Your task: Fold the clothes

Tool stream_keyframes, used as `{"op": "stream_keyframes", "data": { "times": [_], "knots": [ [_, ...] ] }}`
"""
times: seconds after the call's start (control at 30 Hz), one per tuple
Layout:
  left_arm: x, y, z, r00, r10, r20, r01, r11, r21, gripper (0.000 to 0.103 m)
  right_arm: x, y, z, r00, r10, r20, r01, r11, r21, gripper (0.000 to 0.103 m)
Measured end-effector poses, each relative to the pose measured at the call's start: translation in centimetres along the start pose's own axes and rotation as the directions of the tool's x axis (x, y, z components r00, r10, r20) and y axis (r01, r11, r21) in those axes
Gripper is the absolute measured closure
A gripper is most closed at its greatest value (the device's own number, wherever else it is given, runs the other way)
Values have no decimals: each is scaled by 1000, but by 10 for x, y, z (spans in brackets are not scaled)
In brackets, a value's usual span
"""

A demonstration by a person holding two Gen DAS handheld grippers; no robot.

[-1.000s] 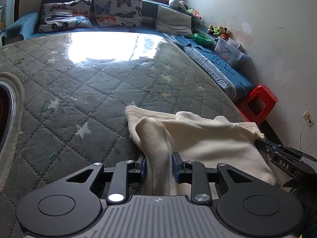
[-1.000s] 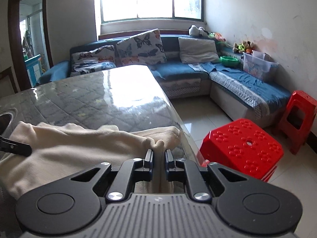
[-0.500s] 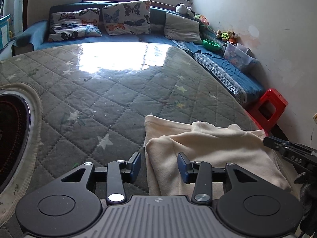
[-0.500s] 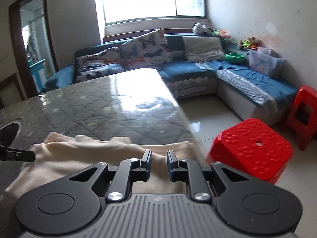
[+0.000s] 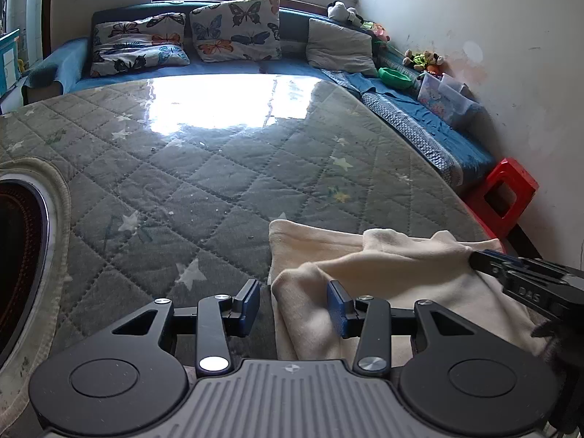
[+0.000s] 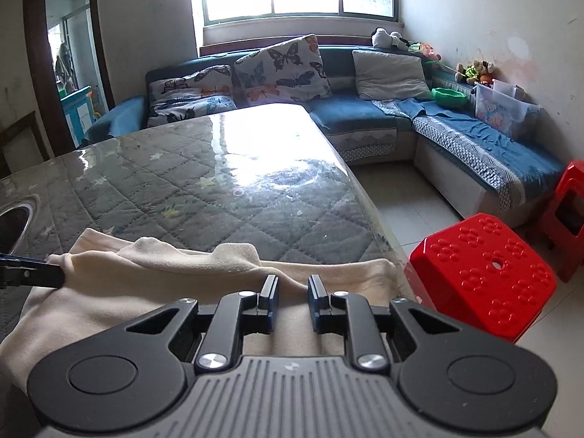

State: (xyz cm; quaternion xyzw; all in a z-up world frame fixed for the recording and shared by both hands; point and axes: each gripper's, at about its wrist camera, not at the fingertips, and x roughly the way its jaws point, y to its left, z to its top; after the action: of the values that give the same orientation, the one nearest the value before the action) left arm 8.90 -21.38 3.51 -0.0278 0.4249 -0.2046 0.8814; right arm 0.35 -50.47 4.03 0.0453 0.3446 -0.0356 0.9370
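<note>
One cream garment (image 5: 394, 277), partly folded, was shown lying at the near right corner of the quilted table cover (image 5: 219, 168), its right edge reaching the table's edge. An upper layer was seen doubled over a lower one, with two small humps of cloth raised along the far fold line. The garment was taken as the landmark for all that follows.

The left gripper (image 5: 294, 301) was held over the garment's left edge, its blue-padded fingers (image 5: 337, 308) spread wide, one on either side of that edge, and nothing was pinched between them. The right gripper (image 6: 291, 301) was poised over the garment's right part, near the table edge; its fingers (image 6: 268, 301) were parted by a narrow gap, and no cloth appeared to be caught in it. The garment was thus judged to be released and resting under its own weight.

Beyond the garment's right edge, a red stool (image 6: 481, 273) stood on the floor below. To the garment's far left, a round rimmed opening (image 5: 22, 255) was set in the cover.

Several failures were considered possible. The raised humps might be trapped as creases if the next fold were laid over them unsmoothed. The doubled layer might be dragged out of register if only one thickness were gripped. The garment might be pulled off the table toward the stool, since the surface looked glossy and the cloth lay at the very edge.
</note>
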Motion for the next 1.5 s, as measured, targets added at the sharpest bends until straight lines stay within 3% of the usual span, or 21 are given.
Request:
{"op": "stream_keyframes", "data": {
  "times": [0.1,0.47,0.57,0.97,1.13,1.2,1.27,1.5],
  "knots": [
    [6,1,0,1000,12,-9,-12,1000,3,56,-6,4,-1,1000,16,8,-16,1000,-10,75],
    [-23,-8,-15,999,-3,45,1,998,59,50,-54,25,-31,996,93,8,-92,993,-71,68],
    [-36,-15,-27,998,-1,65,-5,995,103,46,-67,28,-41,996,81,22,-78,993,-85,58],
    [-41,-17,-60,998,18,53,-25,990,141,41,-78,39,-74,995,3,98,7,995,-103,58],
    [-42,-14,-61,998,20,59,-28,990,139,39,-89,35,-72,993,7,114,2,997,-74,59],
    [-42,-14,-62,998,21,60,-29,990,140,39,-97,35,-74,992,-3,129,11,998,-66,61],
    [-41,-14,-64,998,22,59,-30,990,138,39,-97,31,-79,993,-11,121,16,999,-40,70],
    [-43,-12,-63,998,25,62,-33,991,130,36,-96,28,-83,995,-13,103,15,1000,-20,71]
  ]
}}
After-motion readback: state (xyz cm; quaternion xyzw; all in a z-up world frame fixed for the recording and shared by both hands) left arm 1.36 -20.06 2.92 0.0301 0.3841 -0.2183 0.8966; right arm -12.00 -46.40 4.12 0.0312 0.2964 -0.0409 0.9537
